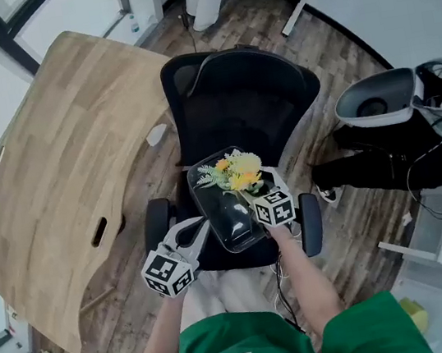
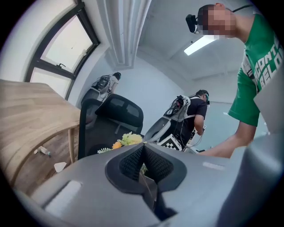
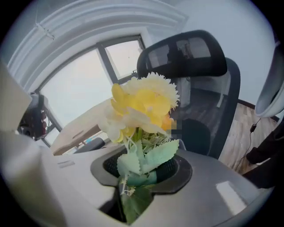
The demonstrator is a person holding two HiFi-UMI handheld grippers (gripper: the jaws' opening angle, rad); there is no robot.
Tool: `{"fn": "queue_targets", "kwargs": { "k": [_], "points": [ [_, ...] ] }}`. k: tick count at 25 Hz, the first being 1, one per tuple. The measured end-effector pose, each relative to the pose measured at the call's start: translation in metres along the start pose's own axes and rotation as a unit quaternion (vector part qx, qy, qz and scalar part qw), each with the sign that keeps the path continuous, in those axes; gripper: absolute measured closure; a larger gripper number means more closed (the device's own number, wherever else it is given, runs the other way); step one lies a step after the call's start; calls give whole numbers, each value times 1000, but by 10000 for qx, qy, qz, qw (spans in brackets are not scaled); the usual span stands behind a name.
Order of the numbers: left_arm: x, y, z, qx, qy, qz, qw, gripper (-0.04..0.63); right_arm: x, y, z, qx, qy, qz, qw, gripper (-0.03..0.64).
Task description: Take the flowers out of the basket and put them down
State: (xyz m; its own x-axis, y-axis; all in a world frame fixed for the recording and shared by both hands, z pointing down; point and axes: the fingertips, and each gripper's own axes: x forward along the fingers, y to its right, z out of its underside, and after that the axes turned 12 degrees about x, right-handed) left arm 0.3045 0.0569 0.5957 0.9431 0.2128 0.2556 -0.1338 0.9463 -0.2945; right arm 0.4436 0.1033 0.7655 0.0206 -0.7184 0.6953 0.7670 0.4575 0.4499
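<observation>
Right gripper (image 1: 253, 186): jaws clamped on the green-wrapped stems of the flowers (image 1: 237, 171). In the right gripper view the leaves sit between the pads (image 3: 171, 165), with the yellow and white heads above them.
Flowers, position: held up over the top end of the basket (image 1: 233, 226), above the seat of the black office chair (image 1: 242, 101). Whether the stems are clear of the basket cannot be told.
Left gripper (image 1: 203, 228): at the basket's lower left edge. In the left gripper view the pads (image 2: 133, 162) are pressed together on what looks like a thin clear rim.
Basket: clear-walled, tilted, held over the chair seat.
Surroundings: wooden table (image 1: 62, 172) to the left of the chair, wood-plank floor (image 1: 326, 55) beneath.
</observation>
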Motion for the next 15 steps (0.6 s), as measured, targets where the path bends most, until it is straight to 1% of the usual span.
{"fn": "queue_targets", "kwargs": {
  "k": [4, 9, 12, 15],
  "points": [
    [-5, 6, -35, 146, 212, -79, 9996, 580, -45, -16, -44, 106, 555, -44, 9984, 463],
    [-8, 16, -68, 276, 411, -177, 9986, 580, -101, -31, -87, 262, 1141, -133, 9930, 465],
    [-6, 19, -87, 378, 547, -206, 9976, 580, -129, -40, -110, 254, 1452, -191, 9889, 465],
    [-3, 23, -104, 505, 632, -154, 9966, 580, -154, -47, -130, 182, 1725, -230, 9846, 466]
  ]
}}
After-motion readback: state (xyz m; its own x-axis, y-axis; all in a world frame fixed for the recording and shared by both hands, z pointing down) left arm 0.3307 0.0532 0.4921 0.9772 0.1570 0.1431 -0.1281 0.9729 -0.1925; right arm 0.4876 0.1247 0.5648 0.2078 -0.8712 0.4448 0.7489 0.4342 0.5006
